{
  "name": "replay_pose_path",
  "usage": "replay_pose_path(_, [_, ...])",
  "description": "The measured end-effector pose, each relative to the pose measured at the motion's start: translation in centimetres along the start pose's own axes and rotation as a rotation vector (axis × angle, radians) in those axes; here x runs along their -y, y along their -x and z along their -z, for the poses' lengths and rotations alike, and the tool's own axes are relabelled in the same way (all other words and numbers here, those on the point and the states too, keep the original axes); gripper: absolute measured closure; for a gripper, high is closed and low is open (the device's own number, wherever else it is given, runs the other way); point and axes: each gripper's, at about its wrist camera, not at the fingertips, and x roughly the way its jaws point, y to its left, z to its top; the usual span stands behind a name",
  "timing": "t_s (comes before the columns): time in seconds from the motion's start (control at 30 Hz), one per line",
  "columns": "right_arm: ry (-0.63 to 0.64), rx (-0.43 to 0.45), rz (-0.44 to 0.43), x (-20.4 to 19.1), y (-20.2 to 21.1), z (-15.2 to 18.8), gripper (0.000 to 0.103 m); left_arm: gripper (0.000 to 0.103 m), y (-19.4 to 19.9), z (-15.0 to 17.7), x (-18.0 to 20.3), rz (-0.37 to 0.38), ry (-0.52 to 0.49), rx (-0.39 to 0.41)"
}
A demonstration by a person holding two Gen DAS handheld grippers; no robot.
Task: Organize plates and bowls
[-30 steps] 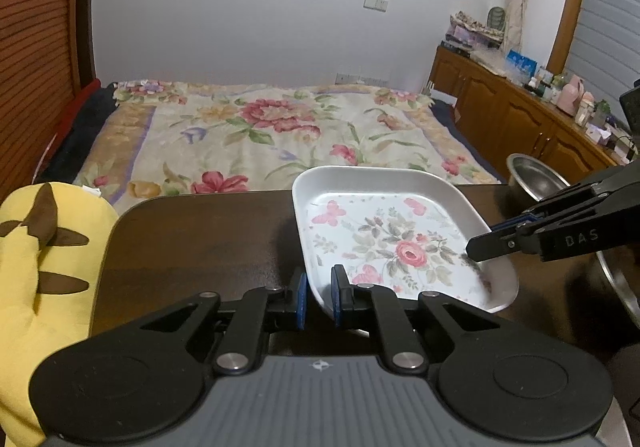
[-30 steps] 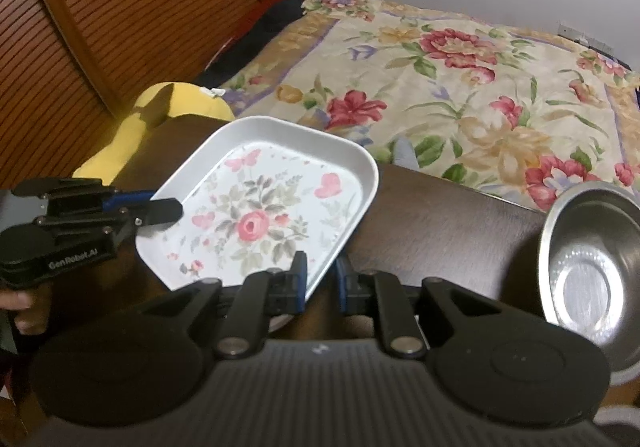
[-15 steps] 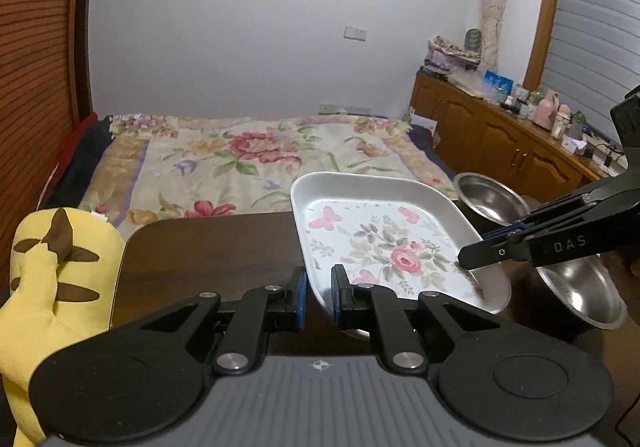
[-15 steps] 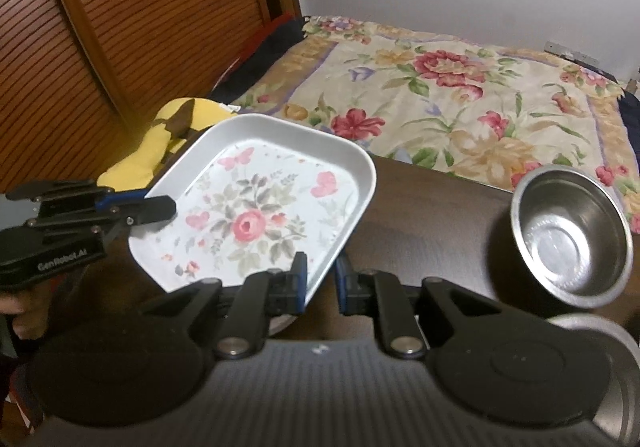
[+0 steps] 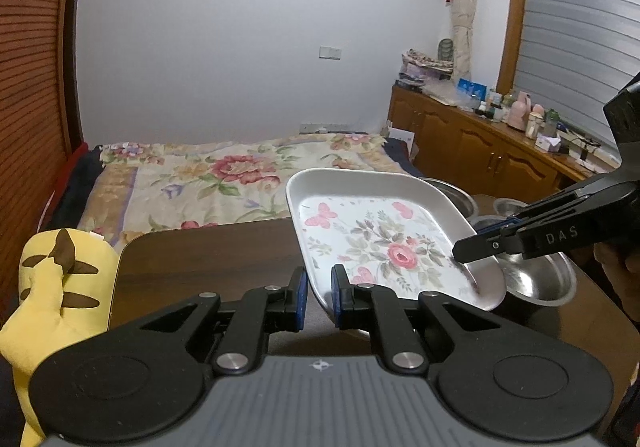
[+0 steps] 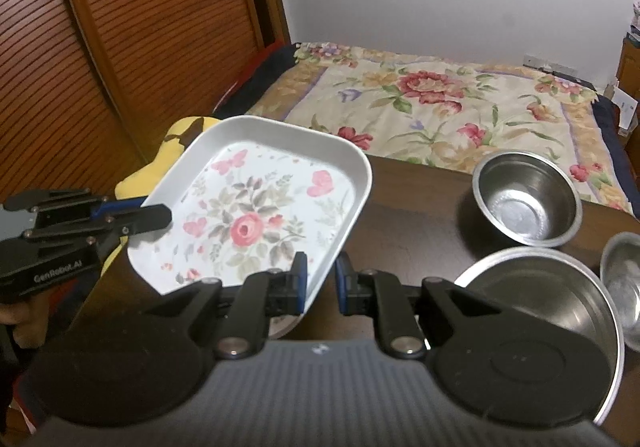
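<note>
1. We hold the tray (image 6: pixel 256 207) in the air above the tabletop (image 6: pixel 416 199), tilted, one edge in each pair of jaws.
2. Left gripper (image 5: pixel 319 289) pinches its near rim; right gripper (image 6: pixel 321 279) pinches the opposite rim, so its long axis runs away from both.
3. It is white, shallow, rose-printed.
4. Steel bowls (image 6: pixel 528 199) sit right of the right jaws, likely next.
</note>
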Motion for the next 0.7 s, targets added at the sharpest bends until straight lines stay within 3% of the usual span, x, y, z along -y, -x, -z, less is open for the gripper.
replay_pose_path(0.7, [0.034,0.055,-0.008,-0.6,4.8,3.7,0.087,0.089,4.5,2.5,2.4,0.045,-0.02,0.028])
